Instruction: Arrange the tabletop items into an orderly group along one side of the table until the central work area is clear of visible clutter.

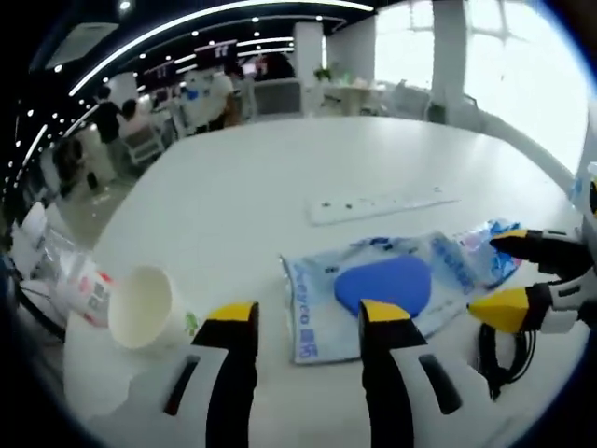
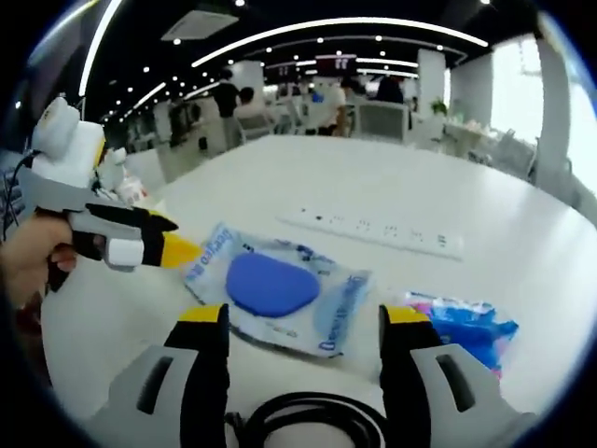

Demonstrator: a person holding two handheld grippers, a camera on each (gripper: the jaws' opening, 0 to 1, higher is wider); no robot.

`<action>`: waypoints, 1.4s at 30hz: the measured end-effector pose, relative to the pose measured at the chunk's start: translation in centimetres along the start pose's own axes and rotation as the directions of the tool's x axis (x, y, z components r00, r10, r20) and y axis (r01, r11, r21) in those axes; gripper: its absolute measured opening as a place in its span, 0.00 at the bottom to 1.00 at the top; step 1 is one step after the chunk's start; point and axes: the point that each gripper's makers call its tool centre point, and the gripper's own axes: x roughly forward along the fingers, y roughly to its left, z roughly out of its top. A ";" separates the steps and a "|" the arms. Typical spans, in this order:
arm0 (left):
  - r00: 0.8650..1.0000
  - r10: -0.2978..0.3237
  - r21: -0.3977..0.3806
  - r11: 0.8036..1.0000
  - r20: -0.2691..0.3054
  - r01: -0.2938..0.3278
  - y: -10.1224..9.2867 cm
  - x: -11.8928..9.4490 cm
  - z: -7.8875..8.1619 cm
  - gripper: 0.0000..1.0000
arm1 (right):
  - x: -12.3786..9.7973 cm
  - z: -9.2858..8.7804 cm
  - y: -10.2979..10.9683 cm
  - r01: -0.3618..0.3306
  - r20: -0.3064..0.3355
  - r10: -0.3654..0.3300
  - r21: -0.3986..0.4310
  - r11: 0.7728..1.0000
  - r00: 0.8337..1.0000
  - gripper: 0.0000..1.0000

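Observation:
A clear plastic bag [image 1: 322,308] holding a blue oval pad [image 1: 382,285] lies flat on the white table, just beyond my left gripper [image 1: 308,317], which is open with nothing between its fingers. A white paper cup [image 1: 145,308] lies on its side to the left of it. My right gripper [image 1: 497,277] comes in from the right, open, at the bag's far end beside a blue-and-pink packet [image 1: 485,245]. From the right gripper view, the same bag [image 2: 336,303] lies ahead of my open right gripper [image 2: 306,322], and the packet [image 2: 462,322] is to its right. The hand-held left gripper [image 2: 177,238] touches the bag's left edge.
A white power strip [image 1: 382,203] [image 2: 373,229] lies across the table beyond the bag. A black cable [image 2: 308,420] [image 1: 494,359] coils near the right gripper. Crumpled plastic wrappers [image 1: 65,280] sit at the table's left edge. Office chairs and people are far behind.

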 end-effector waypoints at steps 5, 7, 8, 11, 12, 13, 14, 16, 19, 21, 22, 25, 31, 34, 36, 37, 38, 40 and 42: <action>0.999 -0.013 -0.025 1.000 0.037 0.014 -0.2 -1.8 0.7 0.55 | -1.7 1.2 0.5 -0.025 0.044 0.024 0.031 0.999 0.999 0.85; 0.998 -0.018 -0.038 0.999 0.054 0.020 -0.2 -2.4 0.9 0.60 | -2.2 1.4 0.6 -0.026 0.057 0.024 0.038 0.999 0.998 0.92; 0.998 -0.019 -0.041 0.999 0.058 0.021 -0.2 -2.8 0.8 0.62 | -2.7 1.7 0.9 -0.037 0.070 0.035 0.033 0.999 0.997 0.96; 0.997 -0.009 -0.051 0.999 0.079 0.013 0.2 -3.7 0.8 0.72 | -3.8 1.8 1.4 -0.051 0.079 0.049 0.031 0.998 0.996 0.99; 0.997 -0.005 -0.052 0.999 0.083 0.009 0.4 -3.9 0.8 0.76 | -4.1 1.8 1.5 -0.054 0.084 0.051 0.034 0.998 0.995 0.99; 0.995 0.003 -0.058 0.998 0.095 0.003 0.7 -4.1 0.8 0.80 | -4.6 2.0 1.6 -0.050 0.095 0.048 0.026 0.998 0.994 1.00; 0.994 0.002 -0.069 0.998 0.110 0.006 0.9 -4.4 0.9 0.84 | -5.1 2.0 1.7 -0.051 0.100 0.049 0.012 0.999 0.994 1.00; 0.993 0.012 -0.076 0.997 0.115 -0.003 1.3 -4.8 0.8 0.92 | -6.0 2.0 1.8 -0.050 0.103 0.050 0.000 0.999 0.993 1.00; 0.990 0.024 -0.077 0.997 0.140 -0.014 1.9 -5.4 1.0 0.99 | -7.1 2.0 2.0 -0.058 0.110 0.057 0.003 0.998 0.992 1.00; 0.987 0.030 -0.074 0.997 0.155 -0.019 2.4 -6.0 1.1 0.99 | -8.3 1.9 2.0 -0.058 0.124 0.057 0.004 0.998 0.991 1.00; 0.987 0.036 -0.075 0.997 0.156 -0.024 2.7 -6.2 1.0 0.99 | -8.8 1.8 2.0 -0.057 0.126 0.055 0.007 0.998 0.990 1.00; 0.985 0.057 -0.081 0.996 0.160 -0.044 3.8 -6.5 0.6 0.99 | -10.4 1.4 2.2 -0.056 0.137 0.054 0.013 0.998 0.989 1.00; 0.979 0.109 -0.101 0.991 0.173 -0.092 6.5 -6.5 -0.2 0.99 | -12.9 0.5 2.5 -0.056 0.155 0.054 0.008 0.998 0.986 1.00; 0.976 0.135 -0.100 0.988 0.169 -0.119 7.9 -6.2 -0.8 0.99 | -14.3 0.2 2.7 -0.057 0.167 0.055 0.003 0.998 0.984 1.00; 0.973 0.145 -0.108 0.986 0.177 -0.127 8.5 -6.0 -0.9 0.99 | -14.9 0.1 2.7 -0.059 0.173 0.058 0.002 0.998 0.983 1.00; 0.973 0.150 -0.115 0.985 0.174 -0.131 8.9 -5.8 -1.0 0.99 | -15.3 -0.1 2.8 -0.064 0.173 0.063 0.003 0.998 0.983 1.00; 0.973 0.152 -0.115 0.984 0.173 -0.133 9.1 -5.6 -1.2 0.99 | -15.6 -0.2 2.9 -0.068 0.175 0.066 0.005 0.998 0.982 1.00; 0.972 0.163 -0.120 0.982 0.168 -0.144 9.7 -5.4 -1.5 0.98 | -16.1 -0.5 2.9 -0.072 0.174 0.070 0.005 0.997 0.982 1.00; 0.972 0.174 -0.121 0.980 0.157 -0.156 10.3 -5.1 -1.8 0.95 | -16.6 -1.0 3.0 -0.078 0.167 0.076 0.001 0.997 0.983 1.00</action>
